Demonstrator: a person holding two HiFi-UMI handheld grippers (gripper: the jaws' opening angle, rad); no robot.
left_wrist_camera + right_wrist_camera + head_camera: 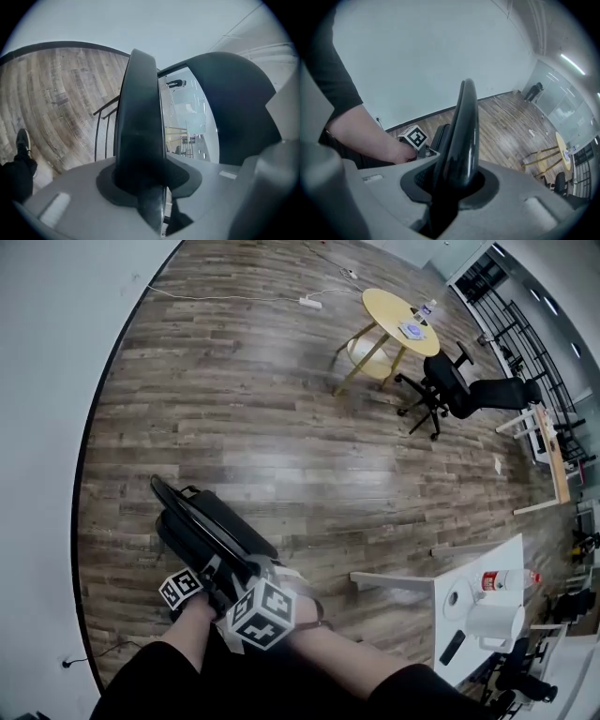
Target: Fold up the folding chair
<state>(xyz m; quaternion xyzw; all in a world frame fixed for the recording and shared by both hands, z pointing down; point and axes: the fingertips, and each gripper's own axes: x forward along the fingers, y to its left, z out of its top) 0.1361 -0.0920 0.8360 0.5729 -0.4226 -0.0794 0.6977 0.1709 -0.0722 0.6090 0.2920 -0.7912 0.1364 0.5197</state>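
Head view: chair [202,521] stood on the floor at 7 o'clock, its black panels lying nearly flat together. Left claw [143,187] and right claw [454,180] each pinched a panel edge. Folding appeared almost complete; final closing remained.

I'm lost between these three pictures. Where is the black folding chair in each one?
Head view: folding chair, lower left.
Left gripper view: chair edge, centre, close up.
Right gripper view: chair edge, centre, close up.
Shared landmark: the wood floor.
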